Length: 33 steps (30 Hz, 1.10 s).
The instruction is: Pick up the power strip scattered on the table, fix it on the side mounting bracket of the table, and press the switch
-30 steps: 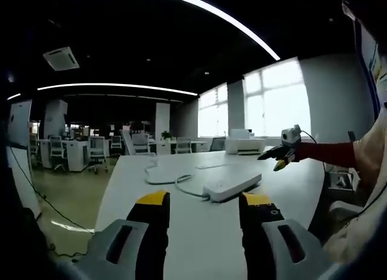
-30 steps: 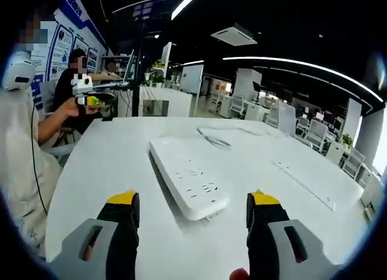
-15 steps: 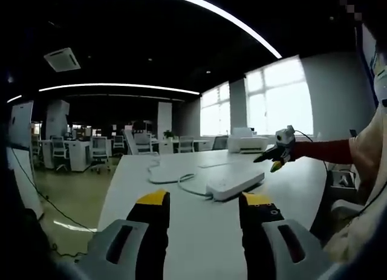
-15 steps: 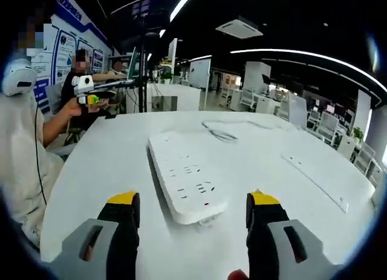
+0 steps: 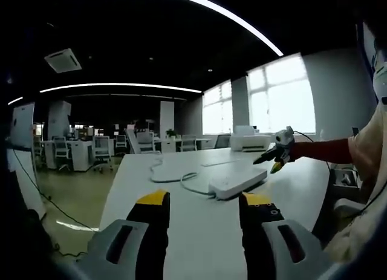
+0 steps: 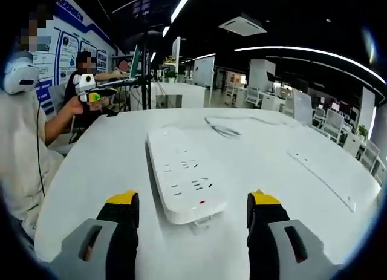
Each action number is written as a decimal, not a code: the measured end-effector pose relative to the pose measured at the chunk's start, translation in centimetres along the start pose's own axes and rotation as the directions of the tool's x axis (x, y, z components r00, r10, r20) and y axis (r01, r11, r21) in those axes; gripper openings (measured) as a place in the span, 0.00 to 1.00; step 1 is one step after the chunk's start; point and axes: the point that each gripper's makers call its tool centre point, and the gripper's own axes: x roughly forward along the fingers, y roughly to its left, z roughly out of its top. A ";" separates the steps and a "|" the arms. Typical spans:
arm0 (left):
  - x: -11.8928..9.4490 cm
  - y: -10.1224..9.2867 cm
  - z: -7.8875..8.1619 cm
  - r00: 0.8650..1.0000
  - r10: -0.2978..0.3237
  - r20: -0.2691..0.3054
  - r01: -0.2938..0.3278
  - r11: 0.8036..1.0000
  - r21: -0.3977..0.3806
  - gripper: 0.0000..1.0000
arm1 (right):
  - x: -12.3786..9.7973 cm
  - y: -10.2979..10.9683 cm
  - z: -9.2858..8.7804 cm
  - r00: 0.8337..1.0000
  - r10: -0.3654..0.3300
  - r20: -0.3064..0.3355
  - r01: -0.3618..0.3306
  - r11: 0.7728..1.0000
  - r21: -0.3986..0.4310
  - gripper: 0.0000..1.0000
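The white power strip lies flat on the white table, sockets up, with a small red mark near its close end. My right gripper is open, its yellow-tipped jaws standing either side of that close end, just short of it. From the left gripper view the strip lies ahead and a little right, its cable curling away to the left. My left gripper is open and holds nothing. The right gripper hovers beyond the strip's far end.
A long flat white bar lies on the table to the right of the strip. The left gripper shows at the table's far left edge. A red sleeve reaches in. A person sits at a desk behind.
The right gripper view has come slightly closer to the power strip, which looks larger and nearer the jaws. The left gripper view has hardly shifted. Both grippers stay open.
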 end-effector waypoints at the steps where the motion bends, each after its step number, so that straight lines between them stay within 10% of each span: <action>1: 0.0 0.0 0.0 1.000 0.000 -0.001 0.000 1.000 0.001 0.51 | 0.2 0.1 0.0 1.000 0.000 0.000 0.000 1.000 0.000 0.68; 33: -0.1 0.8 -0.1 1.000 0.014 -0.004 -0.015 1.000 -0.005 0.50 | 3.7 1.4 -0.5 0.998 0.063 0.001 -0.063 0.998 0.018 0.63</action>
